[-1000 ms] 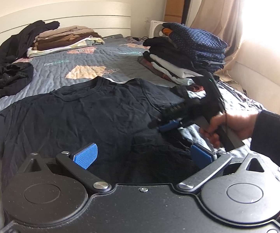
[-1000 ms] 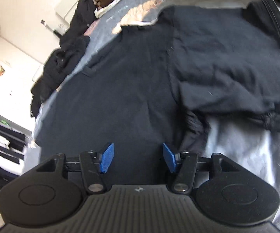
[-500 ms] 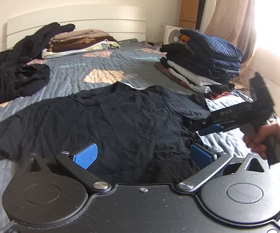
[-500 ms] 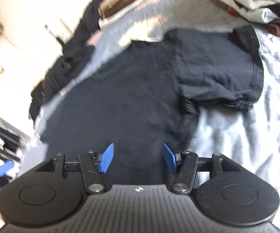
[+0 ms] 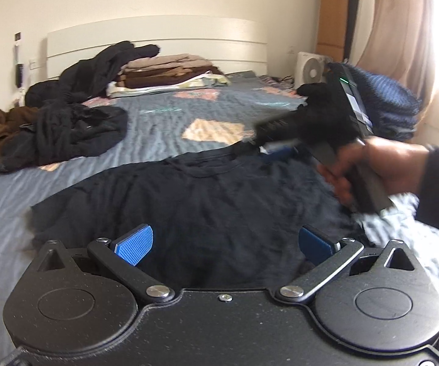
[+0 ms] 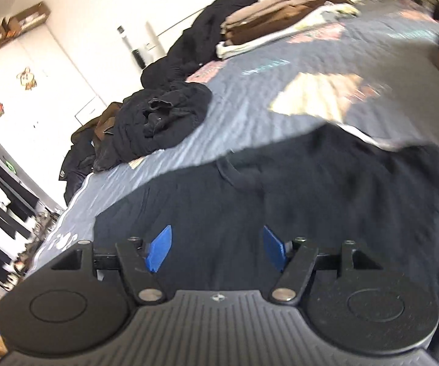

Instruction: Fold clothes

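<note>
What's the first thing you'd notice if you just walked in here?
A big black T-shirt lies spread flat on the near part of the bed. The right gripper, held in a hand, hangs over its collar. A messy heap of dark clothes sits at the left.

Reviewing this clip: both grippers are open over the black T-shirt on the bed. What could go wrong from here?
1. The black T-shirt is wrinkled and lies on a quilt; a low pinch by the left gripper might catch the quilt too.
2. The right gripper view is motion-blurred; a fast approach could miss the collar.
3. The loose dark pile lies nearby and a folded sleeve could land against it.
</note>
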Available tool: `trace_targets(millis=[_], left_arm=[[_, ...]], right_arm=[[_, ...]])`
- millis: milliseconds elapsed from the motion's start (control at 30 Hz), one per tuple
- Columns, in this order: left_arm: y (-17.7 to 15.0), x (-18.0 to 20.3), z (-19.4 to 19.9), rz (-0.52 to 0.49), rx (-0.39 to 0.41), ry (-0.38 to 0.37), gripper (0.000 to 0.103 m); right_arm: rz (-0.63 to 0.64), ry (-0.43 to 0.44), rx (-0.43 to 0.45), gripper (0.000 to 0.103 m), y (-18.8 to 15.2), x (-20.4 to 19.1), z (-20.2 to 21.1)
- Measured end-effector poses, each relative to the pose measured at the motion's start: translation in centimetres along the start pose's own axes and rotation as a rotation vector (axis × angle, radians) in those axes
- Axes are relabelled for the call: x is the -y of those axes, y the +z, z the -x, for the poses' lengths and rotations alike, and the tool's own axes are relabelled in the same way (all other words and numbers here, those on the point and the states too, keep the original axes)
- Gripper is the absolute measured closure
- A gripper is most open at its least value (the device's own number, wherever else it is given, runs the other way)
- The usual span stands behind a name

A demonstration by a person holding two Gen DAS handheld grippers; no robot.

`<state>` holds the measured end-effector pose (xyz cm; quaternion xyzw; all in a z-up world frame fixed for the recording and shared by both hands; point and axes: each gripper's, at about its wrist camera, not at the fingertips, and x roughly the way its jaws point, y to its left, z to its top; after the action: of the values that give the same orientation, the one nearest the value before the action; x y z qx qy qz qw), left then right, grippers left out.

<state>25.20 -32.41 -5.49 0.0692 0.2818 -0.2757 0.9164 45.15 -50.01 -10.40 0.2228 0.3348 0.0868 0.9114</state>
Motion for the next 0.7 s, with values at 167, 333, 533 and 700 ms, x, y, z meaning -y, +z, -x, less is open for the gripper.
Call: trace_targets(millis=[167,333,533,700], left_arm=[[-0.7,-3.1,-1.1,0.047,-0.036,0.035,0.0],[-1.4,-6.0,-2.0,0.092,-0.068,0.07,0.0],[-2.0,-8.2,-1.9,0.123,-0.077,0.103,0.0],[-1.5,-9.8,-1.6,0.145,-0.062,0.134,0.0]], right_arm=[[0.037,-0.002,-0.007,0.037,4.0,-1.5,-8.4],[0.0,0.043,-0.085,0.037,5.1,-2.1,-16.1],[-0.01,-0.012,-0.107,0.037,4.8,-1.7,-21.7],[-0.017,0.005,-0.073,0.036,4.8,-2.6,-18.7]])
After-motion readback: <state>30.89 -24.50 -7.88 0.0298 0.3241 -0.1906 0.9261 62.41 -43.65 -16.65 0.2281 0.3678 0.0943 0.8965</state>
